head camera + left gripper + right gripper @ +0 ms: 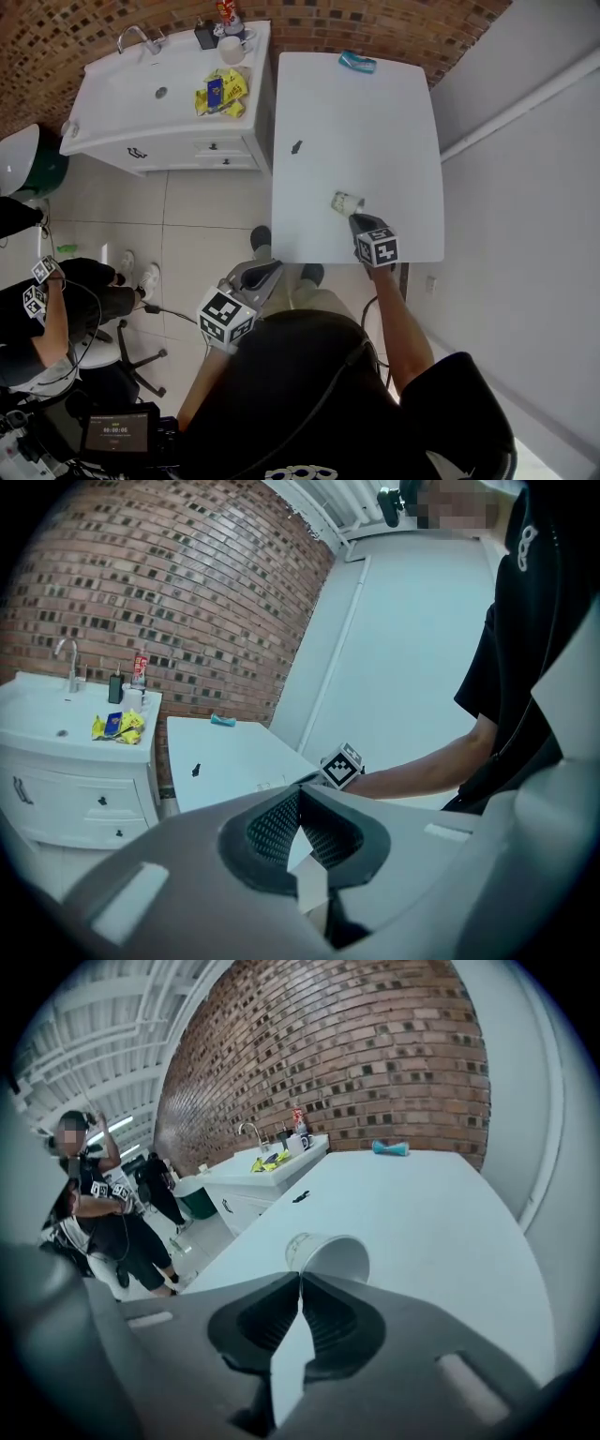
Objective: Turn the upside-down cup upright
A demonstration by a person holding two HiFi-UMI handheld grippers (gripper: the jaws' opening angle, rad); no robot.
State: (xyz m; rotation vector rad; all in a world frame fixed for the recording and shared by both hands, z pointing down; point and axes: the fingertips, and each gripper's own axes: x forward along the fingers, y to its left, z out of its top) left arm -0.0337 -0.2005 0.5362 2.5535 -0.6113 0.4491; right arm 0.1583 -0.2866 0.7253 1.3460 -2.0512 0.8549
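Observation:
A white paper cup point(346, 202) lies tipped on its side near the front of the white table point(356, 112), mouth toward the left. In the right gripper view the cup point(339, 1256) sits right behind the fingertips, its lower edge hidden by them. My right gripper point(355, 219) point(300, 1278) is shut, its tips pinched together on the cup's near edge. My left gripper point(263, 274) point(299, 795) hangs off the table's front left corner, shut with nothing in it.
A small dark object point(296, 147) and a teal object point(357, 62) lie farther back on the table. A white sink cabinet point(141, 103) with yellow packets point(221, 92) stands to the left. A person point(37, 319) sits at far left. A wall runs along the right.

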